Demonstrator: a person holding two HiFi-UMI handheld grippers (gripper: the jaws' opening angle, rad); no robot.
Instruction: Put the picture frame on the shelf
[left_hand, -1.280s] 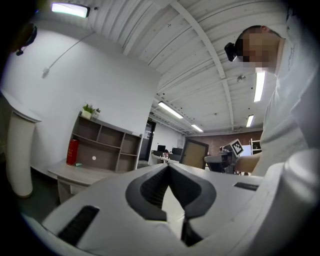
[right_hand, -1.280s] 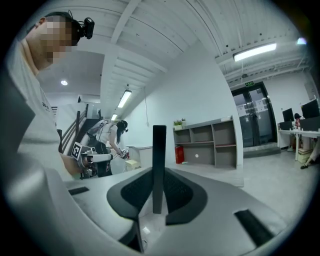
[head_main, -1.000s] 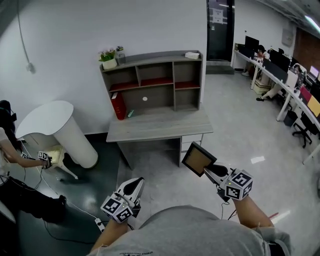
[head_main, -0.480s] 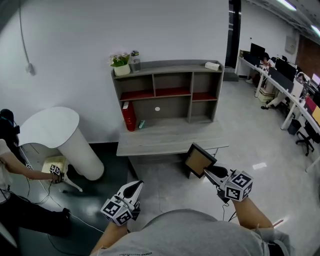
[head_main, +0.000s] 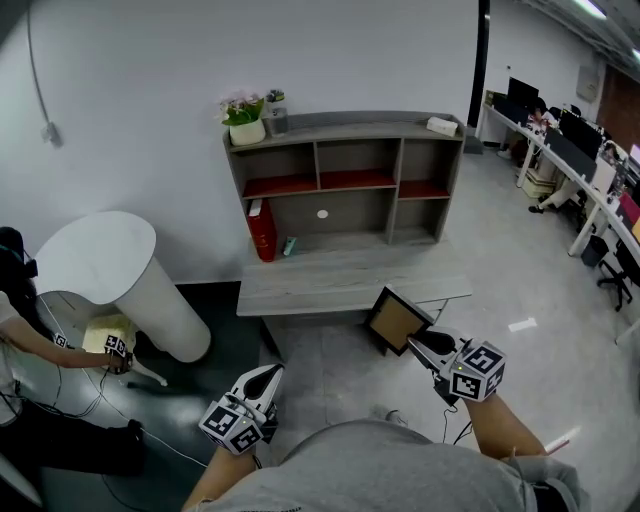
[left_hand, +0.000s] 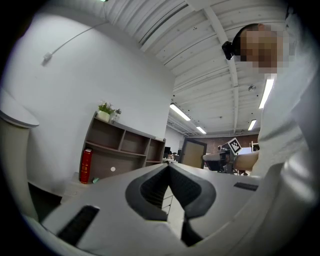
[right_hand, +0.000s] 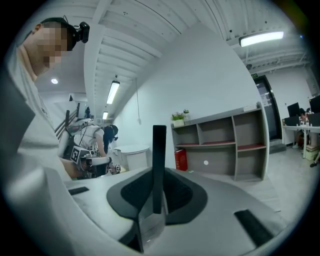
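Head view, picture frame: the picture frame (head_main: 398, 320) stands tilted out of the tip of the right tool (head_main: 415, 342), short of the shelf (head_main: 345, 180) and low against the front edge of the bench (head_main: 350, 282) that carries it.
Head view, direction: the shelf lies ahead and up-left of the frame and well apart from it, with the whole bench top between.
Head view, nearer hand: the right tool is the one bearing the frame. The left tool (head_main: 268, 374) hangs lower and off to the shelf's left side, farther away.
Left gripper view, tool: jaws pressed together with nothing between them. The shelf (left_hand: 122, 147) sits ahead to the left, the frame (left_hand: 193, 152) to the right.
Right gripper view, tool: jaws partly apart and clamped on the frame's lower edge. The frame (right_hand: 159, 160) shows edge-on as a thin upright bar, its long axis vertical.
Right gripper view, target: the shelf (right_hand: 220, 145) lies ahead and right of that bar.
Coming move, judged: a carry forward and a lift over the bench, face kept upright.
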